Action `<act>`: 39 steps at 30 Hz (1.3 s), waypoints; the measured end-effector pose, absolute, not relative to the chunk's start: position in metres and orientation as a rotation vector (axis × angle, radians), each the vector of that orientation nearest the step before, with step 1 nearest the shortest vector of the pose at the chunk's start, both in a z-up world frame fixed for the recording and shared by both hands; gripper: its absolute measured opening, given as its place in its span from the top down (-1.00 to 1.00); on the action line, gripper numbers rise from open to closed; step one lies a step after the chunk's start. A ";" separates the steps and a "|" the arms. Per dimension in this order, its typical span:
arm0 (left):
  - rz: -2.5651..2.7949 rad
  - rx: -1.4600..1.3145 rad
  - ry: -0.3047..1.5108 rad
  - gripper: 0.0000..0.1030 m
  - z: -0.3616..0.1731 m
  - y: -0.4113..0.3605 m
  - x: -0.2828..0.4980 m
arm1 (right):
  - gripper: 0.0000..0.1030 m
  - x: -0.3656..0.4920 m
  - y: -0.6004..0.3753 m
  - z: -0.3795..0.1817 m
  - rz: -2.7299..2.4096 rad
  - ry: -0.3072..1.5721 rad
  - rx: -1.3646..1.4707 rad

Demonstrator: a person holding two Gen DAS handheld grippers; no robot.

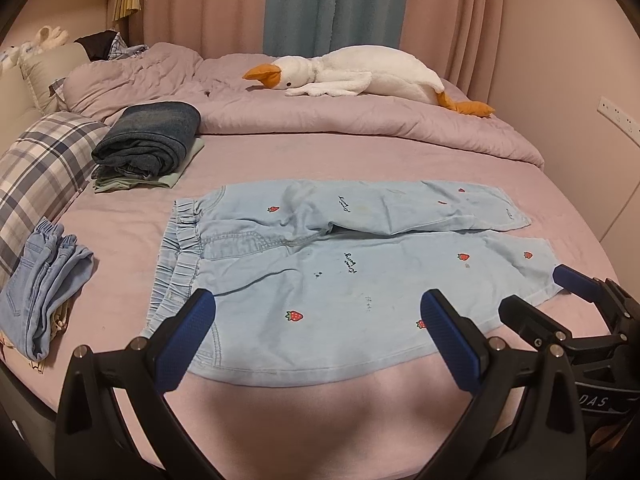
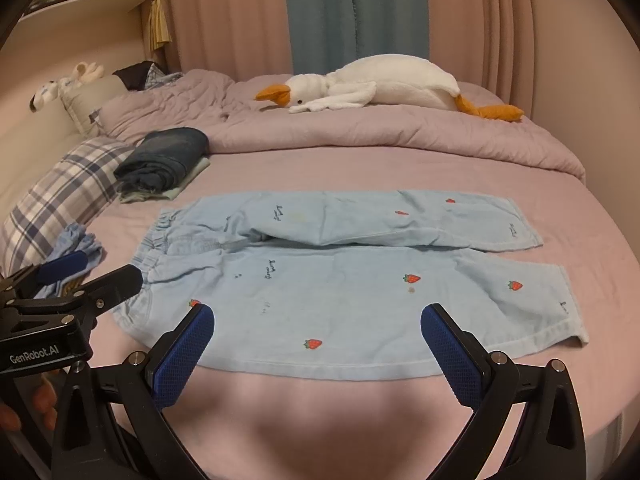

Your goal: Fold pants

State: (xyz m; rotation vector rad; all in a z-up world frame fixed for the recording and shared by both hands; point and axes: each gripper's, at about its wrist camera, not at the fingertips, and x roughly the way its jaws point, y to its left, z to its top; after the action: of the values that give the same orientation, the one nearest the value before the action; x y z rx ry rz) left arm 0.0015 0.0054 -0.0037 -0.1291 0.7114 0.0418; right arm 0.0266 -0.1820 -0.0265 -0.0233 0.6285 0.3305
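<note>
Pink bed, pants spread flat.

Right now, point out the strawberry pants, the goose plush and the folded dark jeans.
strawberry pants (image 1: 320, 264), left wrist view, upper near leg.
goose plush (image 2: 400, 84), right wrist view, white body.
folded dark jeans (image 1: 156, 136), left wrist view, top fold.

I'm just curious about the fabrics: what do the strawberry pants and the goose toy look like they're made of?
The pants look like thin, washed light-blue denim, matte, with stitched hems and a gathered waistband. The goose toy seems to be fuzzy white plush with a nappy surface.
</note>
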 end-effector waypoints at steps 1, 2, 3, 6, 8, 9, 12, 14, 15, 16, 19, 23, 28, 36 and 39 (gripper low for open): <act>0.042 -0.128 0.712 -0.99 -0.004 0.005 0.002 | -0.99 0.026 -0.182 -0.027 0.328 0.627 -0.024; 0.042 -0.120 0.709 -0.99 -0.004 0.006 0.002 | -0.99 0.026 -0.182 -0.027 0.328 0.628 -0.024; 0.042 -0.113 0.707 -0.99 -0.005 0.005 0.002 | -0.99 0.027 -0.183 -0.027 0.331 0.628 -0.023; 0.043 -0.103 0.708 -0.99 -0.006 0.005 0.003 | -0.99 0.027 -0.183 -0.027 0.330 0.629 -0.022; 0.042 -0.091 0.705 -0.99 -0.007 0.005 0.003 | -0.99 0.027 -0.183 -0.027 0.331 0.628 -0.021; 0.042 -0.095 0.706 -0.99 -0.007 0.005 0.003 | -0.99 0.027 -0.183 -0.027 0.331 0.628 -0.021; 0.042 -0.091 0.698 -0.99 -0.008 0.005 0.003 | -0.99 0.027 -0.182 -0.027 0.329 0.624 -0.024; 0.041 -0.087 0.694 -0.99 -0.009 0.005 0.002 | -0.99 0.029 -0.181 -0.030 0.331 0.633 -0.022; 0.041 -0.084 0.693 -0.99 -0.009 0.005 0.002 | -0.99 0.030 -0.181 -0.032 0.331 0.639 -0.022; 0.041 -0.084 0.693 -0.99 -0.010 0.005 0.002 | -0.99 0.030 -0.181 -0.032 0.331 0.639 -0.022; 0.041 -0.076 0.685 -0.99 -0.010 0.006 0.001 | -0.99 0.031 -0.180 -0.032 0.331 0.637 -0.023; 0.040 -0.075 0.702 -0.99 -0.014 0.009 0.003 | -0.99 0.032 -0.180 -0.034 0.327 0.639 -0.026; 0.038 -0.126 0.717 -0.99 -0.036 0.034 0.012 | -0.99 0.037 -0.178 -0.043 0.326 0.667 -0.045; 0.189 -0.393 0.736 -0.99 -0.093 0.150 0.002 | -0.99 0.038 -0.159 -0.083 0.388 0.884 -0.194; 0.215 -0.646 0.859 -0.99 -0.124 0.167 -0.010 | -0.99 0.041 -0.134 -0.099 0.432 0.786 -0.286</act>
State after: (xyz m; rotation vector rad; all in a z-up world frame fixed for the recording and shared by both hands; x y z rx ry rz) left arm -0.0101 0.1666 -0.1240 -0.6460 0.8595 0.2152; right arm 0.0407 -0.1339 -0.0987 -0.2859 0.7864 0.4322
